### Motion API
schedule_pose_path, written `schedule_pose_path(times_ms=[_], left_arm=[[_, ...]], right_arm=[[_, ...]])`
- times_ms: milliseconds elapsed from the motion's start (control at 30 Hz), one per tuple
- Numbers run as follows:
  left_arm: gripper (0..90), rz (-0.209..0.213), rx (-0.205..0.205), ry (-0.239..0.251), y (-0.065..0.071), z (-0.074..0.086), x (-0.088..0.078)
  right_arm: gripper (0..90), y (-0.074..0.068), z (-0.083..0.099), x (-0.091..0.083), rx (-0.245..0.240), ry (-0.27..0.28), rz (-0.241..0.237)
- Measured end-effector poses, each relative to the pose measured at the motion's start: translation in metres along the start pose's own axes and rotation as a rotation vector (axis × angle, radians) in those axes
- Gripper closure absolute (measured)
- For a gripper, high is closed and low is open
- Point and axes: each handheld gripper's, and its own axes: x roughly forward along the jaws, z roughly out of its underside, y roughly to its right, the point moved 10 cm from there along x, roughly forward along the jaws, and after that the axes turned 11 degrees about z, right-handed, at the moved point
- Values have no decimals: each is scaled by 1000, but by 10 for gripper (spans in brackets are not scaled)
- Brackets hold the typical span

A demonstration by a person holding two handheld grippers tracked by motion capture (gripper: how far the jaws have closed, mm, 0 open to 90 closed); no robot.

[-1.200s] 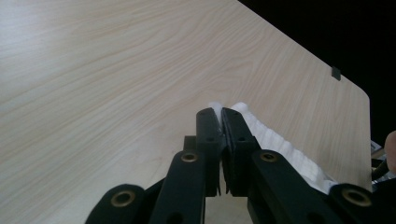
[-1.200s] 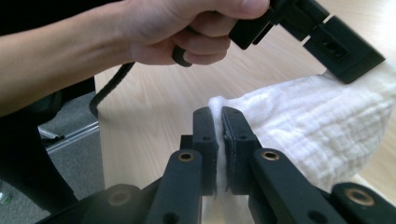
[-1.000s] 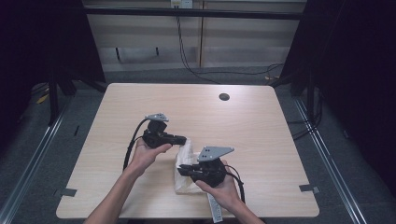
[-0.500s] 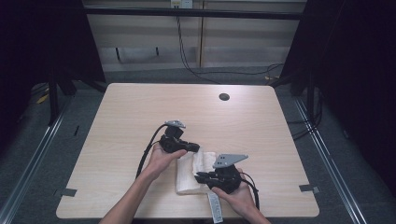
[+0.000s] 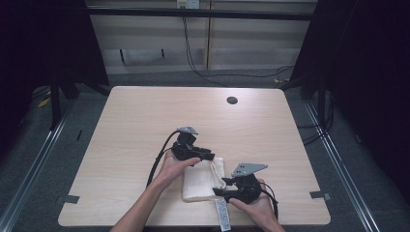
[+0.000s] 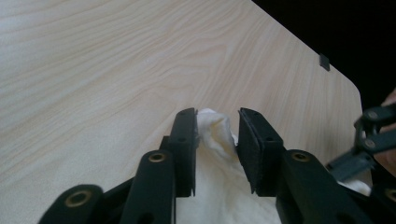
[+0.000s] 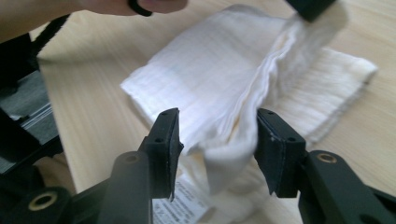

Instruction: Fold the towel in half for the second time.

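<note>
So far, I had the white towel [image 5: 203, 181] lying near the near edge of the table [image 5: 145, 125], a little right of the middle, already doubled over into a thick pad of several layers. Its sewn-in label [image 5: 221, 216] stuck out toward me over the near edge.

My left gripper [image 5: 209, 157] was at the far right corner of the towel. In the left gripper view its jaws stood apart with a raised peak of cloth [image 6: 215, 128] between them; the cloth touched the left jaw, and I could not tell whether the right jaw touched it. I judged that a loose hold at most, not a firm pinch.

My right gripper [image 5: 218, 192] was at the near right side of the towel. In the right gripper view its jaws were spread wide, with the stacked right edge of the towel [image 7: 233, 140] running up between them, not yet clamped.

By my reckoning the folding was well along: the towel was compact and lay flat on its left side. What seemed left was to close on the lifted right edge with both grippers, lay it over or smooth it down, and square the corners, since the right part stood ruffled and uneven.
</note>
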Motion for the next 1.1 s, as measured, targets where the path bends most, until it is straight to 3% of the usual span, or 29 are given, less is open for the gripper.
schedule_pose_path(times_ms=[100,267,567,767,1100], left_arm=[[633,-2,11,15,1,-4,-7],[591,-27,10,12,-1,-3,-17],[589,-94,72,-22,-1,4,-35],[555,-86,94,-41,6,8,-47],[460,-137,78,-42,9,15,-67]], right_arm=[[515,8,3,2,-5,-9,39],[499,17,4,6,22,-12,64],[475,38,2,12,31,-35,141],[441,46,-1,10,37,-32,150],[398,63,-18,-5,90,38,121]])
